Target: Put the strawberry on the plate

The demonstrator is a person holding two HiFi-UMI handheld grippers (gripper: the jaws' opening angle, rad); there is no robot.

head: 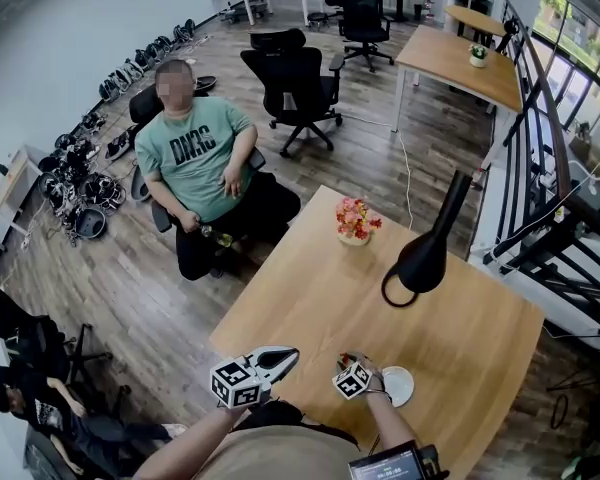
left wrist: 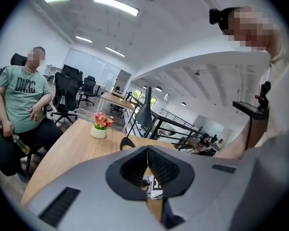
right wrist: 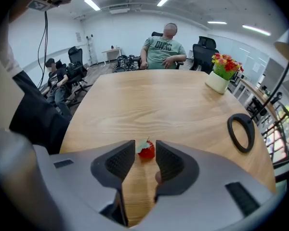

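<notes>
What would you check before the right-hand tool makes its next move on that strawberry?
1. Strawberry lies on the table between the right gripper's jaw tips: ok.
2. Jaws apart, wide enough for it: ok.
3. Strawberry gripped: not ok, nothing presses it.
4. Plate close beside that gripper: ok.
5. Plate bare: cannot tell, partly hidden.
6. Left gripper shut, empty, off to the side: ok.

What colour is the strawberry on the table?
The strawberry is red with a green leaf, best in the right gripper view.
</notes>
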